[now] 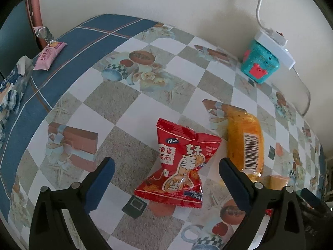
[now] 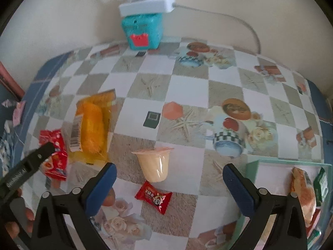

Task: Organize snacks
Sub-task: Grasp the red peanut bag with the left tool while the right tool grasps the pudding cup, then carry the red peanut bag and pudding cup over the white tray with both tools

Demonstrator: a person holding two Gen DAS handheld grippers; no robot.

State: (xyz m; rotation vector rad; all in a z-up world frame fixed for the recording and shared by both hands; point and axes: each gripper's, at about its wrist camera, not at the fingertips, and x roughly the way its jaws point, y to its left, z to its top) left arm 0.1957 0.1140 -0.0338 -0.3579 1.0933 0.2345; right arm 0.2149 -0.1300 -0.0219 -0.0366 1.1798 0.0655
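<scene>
A pale wall backs a table point(image 2: 187, 87) covered in a checked cloth printed with cups, roses, starfish and gift boxes, bordered in blue. Against the wall I see a teal box point(image 2: 143, 31) with a red crown shape on its front, and a white power strip point(image 2: 145, 5) lying across its top.

My left gripper point(image 1: 166, 166) hangs over the near part of the table with its blue-padded jaws spread wide and nothing between the pads. Below the gap lies a red snack packet point(image 1: 179, 166), flat on the cloth and twisted at its middle. Just to its right sits a yellow cake packet point(image 1: 247, 139), barcode up. Far off at the left edge, on the blue border, I make out a pink packet point(image 1: 50, 55) and a clear bag point(image 1: 12, 87) beside it.

My right gripper point(image 2: 169, 176) is also spread open and empty. A jelly cup point(image 2: 155, 163) stands on the table between its fingers, a little beyond the tips, and a small red candy point(image 2: 154, 196) lies nearer to me, apart from the cup. At the near right corner I see a pale green tray point(image 2: 254, 164) holding an orange-toned packet point(image 2: 301, 189) and a green packet point(image 2: 321, 184). In the right view the left gripper's black finger reaches over the red packet, with the yellow cake just beside it.
</scene>
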